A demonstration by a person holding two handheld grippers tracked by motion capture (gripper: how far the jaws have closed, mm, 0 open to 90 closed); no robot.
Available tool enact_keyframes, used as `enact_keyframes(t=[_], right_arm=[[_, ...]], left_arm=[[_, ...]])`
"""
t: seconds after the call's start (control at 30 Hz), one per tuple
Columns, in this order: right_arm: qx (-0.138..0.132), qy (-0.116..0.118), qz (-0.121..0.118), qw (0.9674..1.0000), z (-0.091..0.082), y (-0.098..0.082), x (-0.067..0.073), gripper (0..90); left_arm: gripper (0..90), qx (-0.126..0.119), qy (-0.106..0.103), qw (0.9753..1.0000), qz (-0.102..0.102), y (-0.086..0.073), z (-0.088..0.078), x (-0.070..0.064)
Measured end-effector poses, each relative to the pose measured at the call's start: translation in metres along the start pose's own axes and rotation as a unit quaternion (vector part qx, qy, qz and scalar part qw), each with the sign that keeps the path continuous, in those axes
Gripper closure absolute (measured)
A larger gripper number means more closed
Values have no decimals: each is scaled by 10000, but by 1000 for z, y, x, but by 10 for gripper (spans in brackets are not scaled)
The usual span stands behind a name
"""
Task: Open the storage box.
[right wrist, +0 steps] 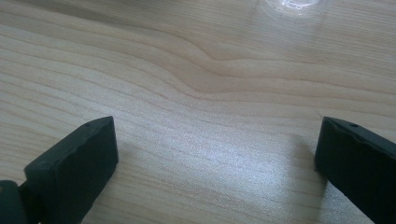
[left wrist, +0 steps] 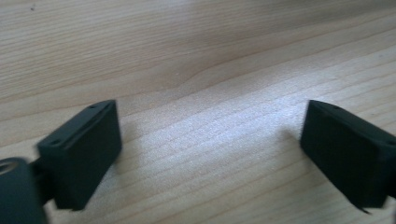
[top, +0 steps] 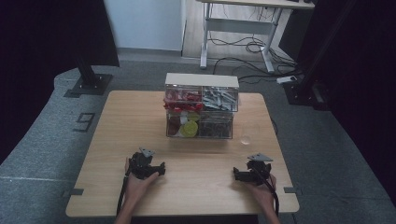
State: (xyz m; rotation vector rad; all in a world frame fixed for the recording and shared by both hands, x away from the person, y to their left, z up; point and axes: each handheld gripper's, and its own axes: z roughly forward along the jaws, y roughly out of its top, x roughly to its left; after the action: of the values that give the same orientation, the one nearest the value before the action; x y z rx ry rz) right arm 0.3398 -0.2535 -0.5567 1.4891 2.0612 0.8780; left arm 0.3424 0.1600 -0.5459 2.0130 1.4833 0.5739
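Lying beyond right gripper (right wrist: 217, 140) spread jaws: clear cup (right wrist: 294, 7).

Dim high view, dark edges, soft glare, blurred close-ups

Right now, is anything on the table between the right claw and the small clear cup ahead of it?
Nothing visible. The right claw rests open near the table's front edge, and only bare wood lies between it and the clear cup, which stands just right of the clear drawer box.
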Motion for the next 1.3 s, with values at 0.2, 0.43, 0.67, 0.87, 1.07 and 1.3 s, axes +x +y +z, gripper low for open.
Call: enact_keyframes(t=[0.2, 0.43, 0.67, 0.87, 1.07, 1.3], right_arm=[[-3, -46, 40, 10000, 0, 0, 0, 0], [-9, -133, 123, 9998, -2, -2, 2, 1], [1, -169, 175, 9997, -3, -2, 3, 1], [-3, -173, 175, 9997, -4, -3, 2, 4], [-16, -179, 193, 9997, -4, -4, 2, 15], [-58, -194, 219, 9996, -7, -6, 3, 42]], left_arm=[[98, -10, 96, 9999, 53, -1, -3, 0], [147, -299, -170, 9989, -328, 1, -18, 7], [164, -577, -93, 9976, -364, 1, -28, 11], [219, -607, -24, 9968, -529, -2, -33, 19], [340, -732, 118, 9946, -727, -8, -34, 19], [498, -787, 130, 9953, -554, -9, -35, 11]])
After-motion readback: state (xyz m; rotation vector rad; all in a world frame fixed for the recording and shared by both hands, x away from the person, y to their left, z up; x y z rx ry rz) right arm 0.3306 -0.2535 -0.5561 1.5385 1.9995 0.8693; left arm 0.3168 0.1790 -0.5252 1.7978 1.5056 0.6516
